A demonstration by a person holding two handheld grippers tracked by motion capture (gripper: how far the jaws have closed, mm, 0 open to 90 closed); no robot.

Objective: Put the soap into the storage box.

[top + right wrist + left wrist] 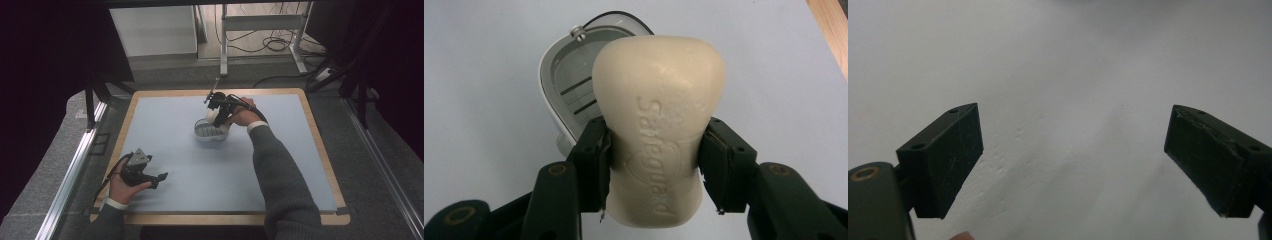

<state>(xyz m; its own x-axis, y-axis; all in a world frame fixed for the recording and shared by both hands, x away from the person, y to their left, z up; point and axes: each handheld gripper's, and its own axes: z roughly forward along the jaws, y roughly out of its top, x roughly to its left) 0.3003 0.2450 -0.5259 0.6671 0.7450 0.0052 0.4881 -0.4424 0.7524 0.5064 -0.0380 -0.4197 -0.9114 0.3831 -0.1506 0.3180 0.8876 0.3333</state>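
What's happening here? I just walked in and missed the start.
A person works at a table with a gripper in each hand. The right gripper is clamped on a cream bar of soap, holding it over a white soap dish mid-table. The left gripper sits open and empty near the table's front left.

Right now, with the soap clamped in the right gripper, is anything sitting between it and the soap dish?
Nothing visible does. The right gripper holds the soap bar directly over the soap dish, whose slotted floor looks bare where it shows. The left gripper rests open at the near left of the table, well away.
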